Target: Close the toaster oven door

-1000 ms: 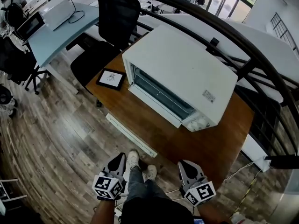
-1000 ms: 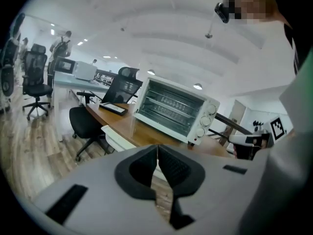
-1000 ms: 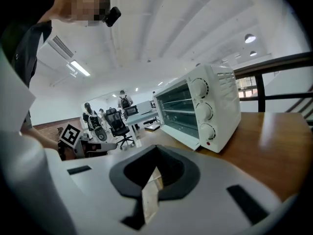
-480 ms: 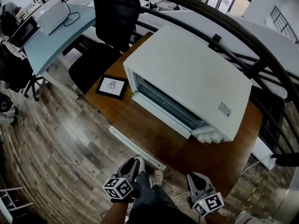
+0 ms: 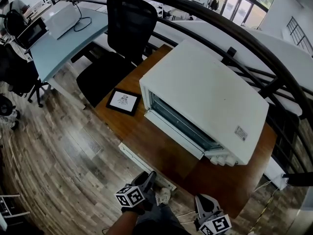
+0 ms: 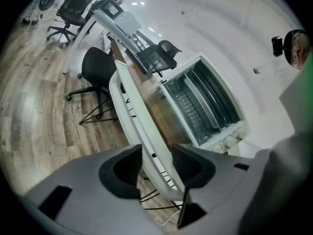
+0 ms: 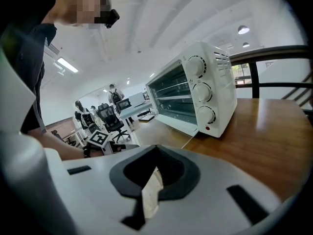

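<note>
1. Your left hand-held gripper (image 5: 149, 179) sits low in the head view, pointing forward and somewhat downward, with its marker cube (image 5: 131, 196) rolled to one side.
2. Its jaws stand apart, having just been opening, and the pads press on nothing.
3. Your right hand-held gripper (image 5: 203, 203) sits beside it, near the bottom edge, with its jaws closed together.
4. Your bare left forearm (image 5: 117, 225) reaches in from the bottom edge.

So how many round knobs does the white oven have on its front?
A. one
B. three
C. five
B: in the right gripper view the white oven shows three knobs stacked one above the other on the panel beside its glass front, with a small red light under the lowest.
</note>
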Demonstrator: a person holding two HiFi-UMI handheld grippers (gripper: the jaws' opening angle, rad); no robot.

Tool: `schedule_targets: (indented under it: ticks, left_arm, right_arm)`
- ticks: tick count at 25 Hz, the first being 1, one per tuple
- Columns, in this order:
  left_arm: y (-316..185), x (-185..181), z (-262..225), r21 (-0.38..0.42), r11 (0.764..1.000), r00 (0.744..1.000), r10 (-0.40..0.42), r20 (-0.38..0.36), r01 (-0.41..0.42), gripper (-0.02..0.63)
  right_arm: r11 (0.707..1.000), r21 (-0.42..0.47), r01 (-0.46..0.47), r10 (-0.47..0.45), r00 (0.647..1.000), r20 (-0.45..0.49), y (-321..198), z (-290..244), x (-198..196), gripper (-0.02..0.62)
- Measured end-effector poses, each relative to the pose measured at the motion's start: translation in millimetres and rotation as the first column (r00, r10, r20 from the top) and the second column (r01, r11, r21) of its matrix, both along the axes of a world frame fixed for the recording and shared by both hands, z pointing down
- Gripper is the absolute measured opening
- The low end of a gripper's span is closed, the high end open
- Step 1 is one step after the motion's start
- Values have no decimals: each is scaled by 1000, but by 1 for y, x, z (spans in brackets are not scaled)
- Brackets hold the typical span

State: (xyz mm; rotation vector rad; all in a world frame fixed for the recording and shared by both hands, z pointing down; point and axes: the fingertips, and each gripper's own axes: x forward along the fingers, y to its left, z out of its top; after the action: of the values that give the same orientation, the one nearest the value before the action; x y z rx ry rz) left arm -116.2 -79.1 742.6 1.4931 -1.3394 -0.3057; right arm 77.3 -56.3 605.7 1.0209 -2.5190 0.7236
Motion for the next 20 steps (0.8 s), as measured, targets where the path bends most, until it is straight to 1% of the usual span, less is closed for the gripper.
schedule_targets:
  ticks: [2, 4, 7, 11, 14, 16, 18, 20]
  left_arm:
    - [-6, 3, -3, 10, 1000, 1000, 12, -11, -11, 196]
    - [-10, 5, -5, 6, 1000, 1000, 12, -17, -12, 194]
    - [-11, 4, -6, -4, 1000, 999, -12, -43, 11, 186]
    - [-10, 0, -11, -13, 1000, 999, -24, -35, 23, 142]
    - [-10, -2, -24, -8, 1000, 999, -23, -33, 23, 127]
    - [-12, -1, -38, 13, 1000, 1000, -10, -23, 10, 120]
    - [-16, 1, -55, 48, 999, 1000, 11, -7, -11, 112]
    - [-23, 3, -73, 75, 997, 999, 35, 13, -36, 107]
  right_arm:
    - [1000, -7, -6, 6, 1000, 24, -2, -3, -3, -2]
    - [1000, 6, -1, 1, 1000, 30, -5, -6, -5, -2]
    - [999, 40, 29, -29, 1000, 1, -7, -9, -5, -2]
    - [997, 28, 78, -77, 996, -51, -6, -3, -4, -1]
    - [990, 35, 136, -132, 987, -94, -6, 1, -10, 64]
    - [980, 66, 188, -179, 976, -120, -4, 1, -17, 121]
    - [957, 129, 258, -237, 958, -160, -1, -5, -27, 158]
    - [929, 177, 326, -288, 934, -211, 3, -12, -37, 176]
